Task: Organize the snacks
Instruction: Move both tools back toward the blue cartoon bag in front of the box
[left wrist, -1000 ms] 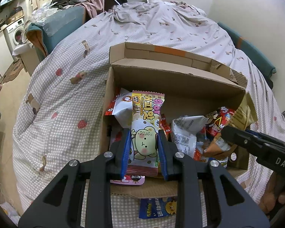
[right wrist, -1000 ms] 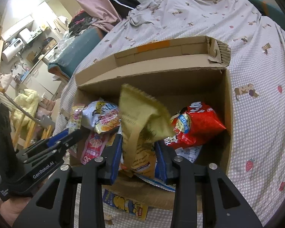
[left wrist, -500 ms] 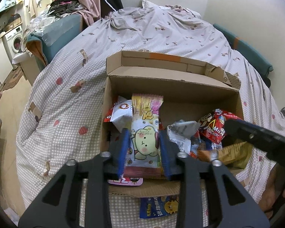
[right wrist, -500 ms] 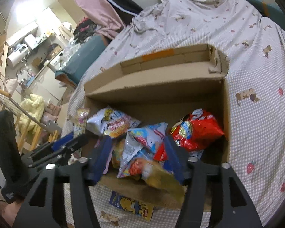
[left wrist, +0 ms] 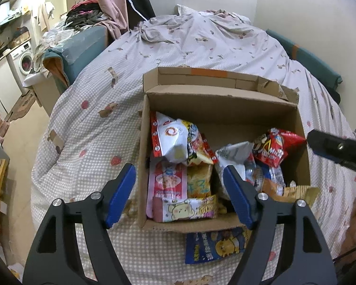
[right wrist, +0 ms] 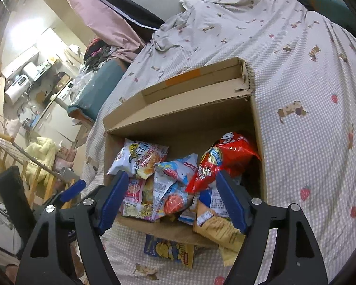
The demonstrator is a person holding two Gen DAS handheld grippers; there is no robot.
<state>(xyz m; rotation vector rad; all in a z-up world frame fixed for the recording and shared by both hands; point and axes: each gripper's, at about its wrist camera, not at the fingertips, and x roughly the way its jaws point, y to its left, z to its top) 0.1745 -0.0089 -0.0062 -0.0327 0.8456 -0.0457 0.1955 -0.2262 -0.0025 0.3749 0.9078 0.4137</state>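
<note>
Two grippers were seen above an open cardboard box [left wrist: 225, 116] that was set on a bed [left wrist: 201, 42] covered by a checked quilt. The left gripper [left wrist: 179, 196] was spread wide and nothing was held between its blue fingers [left wrist: 121, 192]; it was poised over the near left part of the box. The right gripper [right wrist: 170, 200] was likewise spread wide and empty, poised over the near edge of the box.

Several snack packets were piled inside the box. A pink bear packet [left wrist: 186, 210] was laid flat against the near wall, at the box's near left corner. A white packet [left wrist: 172, 140] was propped behind it along the left wall, partly over a yellow packet [left wrist: 199, 180]. A red bag [right wrist: 222, 160] was leaned toward the right wall. A light blue packet [right wrist: 175, 187] was lodged in the middle of the pile. A tan packet [right wrist: 217, 228] was draped over the near edge of the box, close to its near right corner, its end hanging outside.

On the quilt, just beside the box's near wall and partly tucked under the front flap, a blue packet [left wrist: 213, 244] was laid flat.
</note>
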